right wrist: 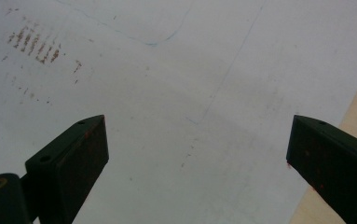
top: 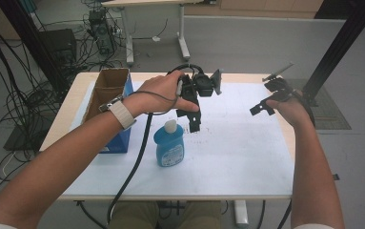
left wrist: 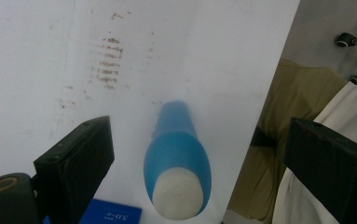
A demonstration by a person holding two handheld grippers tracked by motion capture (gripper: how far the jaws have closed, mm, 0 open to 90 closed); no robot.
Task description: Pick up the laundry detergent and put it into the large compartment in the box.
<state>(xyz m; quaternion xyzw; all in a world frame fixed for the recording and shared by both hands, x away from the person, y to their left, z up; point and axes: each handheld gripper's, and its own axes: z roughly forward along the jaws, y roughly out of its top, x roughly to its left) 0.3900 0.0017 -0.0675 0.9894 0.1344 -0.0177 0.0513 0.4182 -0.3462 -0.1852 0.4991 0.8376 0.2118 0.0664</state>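
Note:
A blue bottle (top: 169, 144) with a white cap stands upright on the white table sheet (top: 237, 152) near the front. My left gripper (top: 193, 119) hangs just above and behind it, pointing down, jaws wide open. From the left gripper view I look down on the bottle (left wrist: 177, 158), its white cap between the open jaws but clear of both. My right gripper (top: 262, 108) hovers over the right side of the table, open, with bare sheet below it (right wrist: 199, 116).
An open cardboard box with a blue side (top: 108, 102) stands at the table's left edge. A black cable (top: 139, 152) trails from the left gripper over the front edge. Brown smudges (right wrist: 34, 44) mark the sheet. Table legs and cables lie beyond the far edge.

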